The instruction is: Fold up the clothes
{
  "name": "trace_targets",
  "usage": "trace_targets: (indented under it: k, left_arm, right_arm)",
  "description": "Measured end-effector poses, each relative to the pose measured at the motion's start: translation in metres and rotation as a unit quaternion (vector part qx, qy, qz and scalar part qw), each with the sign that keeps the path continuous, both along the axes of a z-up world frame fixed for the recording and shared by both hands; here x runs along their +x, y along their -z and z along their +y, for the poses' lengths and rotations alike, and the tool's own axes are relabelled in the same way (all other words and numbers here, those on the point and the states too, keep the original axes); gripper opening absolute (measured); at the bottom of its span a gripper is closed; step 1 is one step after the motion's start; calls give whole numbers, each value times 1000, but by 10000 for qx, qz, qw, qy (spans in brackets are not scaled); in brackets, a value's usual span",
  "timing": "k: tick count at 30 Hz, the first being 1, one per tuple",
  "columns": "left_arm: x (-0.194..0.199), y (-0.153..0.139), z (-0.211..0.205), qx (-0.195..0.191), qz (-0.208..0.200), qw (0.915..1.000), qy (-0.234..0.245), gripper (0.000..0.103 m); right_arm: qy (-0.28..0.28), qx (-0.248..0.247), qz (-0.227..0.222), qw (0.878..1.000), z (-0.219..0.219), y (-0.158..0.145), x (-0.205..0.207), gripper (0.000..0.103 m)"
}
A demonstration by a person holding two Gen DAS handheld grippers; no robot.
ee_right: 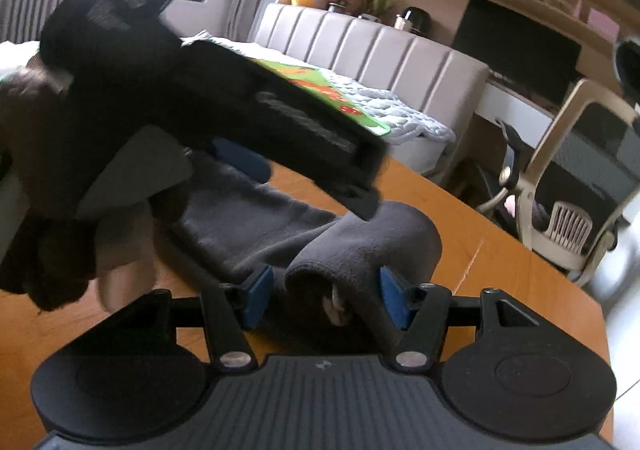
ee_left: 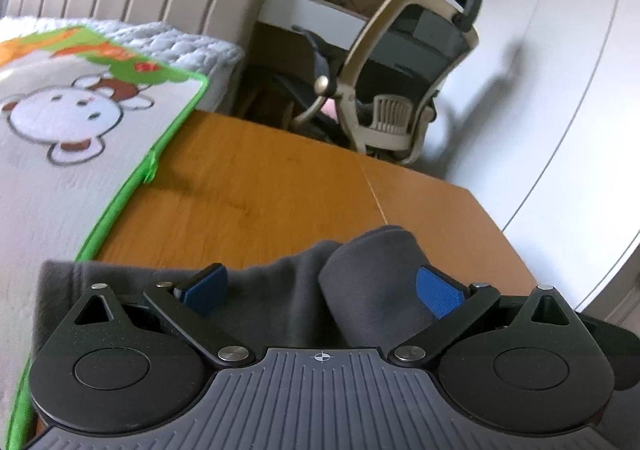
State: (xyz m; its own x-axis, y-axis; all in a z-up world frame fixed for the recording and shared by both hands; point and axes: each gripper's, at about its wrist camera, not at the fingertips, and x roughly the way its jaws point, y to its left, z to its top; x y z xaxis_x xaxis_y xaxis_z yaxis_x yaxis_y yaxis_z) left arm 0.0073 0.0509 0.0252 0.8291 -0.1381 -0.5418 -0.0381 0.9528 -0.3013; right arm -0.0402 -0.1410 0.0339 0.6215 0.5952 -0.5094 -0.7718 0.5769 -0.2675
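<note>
Both claws wide apart, unclenched: left claw (ee_left: pixel 320 288) and right claw (ee_right: pixel 326 296) each straddling the grey garment's (ee_right: pixel 360 242) fold on tabletop (ee_left: pixel 260 190).

Two close wrist views, shared tabletop (ee_left: pixel 280 186)

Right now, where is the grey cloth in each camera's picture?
Left wrist: the grey cloth lies at the bottom middle, between the open left gripper.
Right wrist: the cloth sits in the lower middle, its rolled end between the open right gripper.
Shared landmark: the office chair, beyond the table on the right.
</note>
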Motion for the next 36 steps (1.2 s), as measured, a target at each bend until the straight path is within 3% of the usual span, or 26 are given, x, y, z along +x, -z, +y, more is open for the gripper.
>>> trace_targets:
  k: [6, 9, 12, 16, 20, 22, 24, 27, 31, 36]
  left_arm:
    - [1, 15, 7, 56, 199, 9997, -140, 103]
    - [-2, 16, 14, 105, 221, 9994, -240, 103]
    - [-2, 19, 17, 89, 241, 9993, -269, 103]
    - [-2, 19, 18, 105, 250, 9993, -269, 103]
    - [-1, 19, 17, 98, 276, 9992, -276, 103]
    - [0, 19, 16, 119, 310, 9990, -309, 103]
    - [3, 18, 13, 82, 349, 9989, -305, 103]
    - [9, 16, 3, 48, 366, 9990, -232, 103]
    - [16, 13, -19, 48, 335, 9994, 41, 103]
    - [13, 7, -23, 4, 263, 9996, 104, 103]
  right_arm:
    - [-17, 488, 390, 9980, -16, -7, 8, 61]
    - [200, 1224, 962, 9876, -37, -11, 23, 84]
    - [441, 1556, 1459, 9760, -45, -5, 37, 85]
    - [708, 1696, 1795, 9664, -40, 9, 51, 85]
    - [945, 2160, 2223, 9460, -41, 18, 64, 82]
    - [886, 2119, 2162, 9489, -42, 16, 63, 68]
    - [792, 1977, 2029, 9558, -43, 13, 60, 60]
    - [794, 1937, 2095, 9551, -54, 9, 63, 51]
    - [955, 1795, 1957, 9594, -74, 2, 64, 48]
    - [1249, 1297, 1292, 9751, -86, -10, 61, 47]
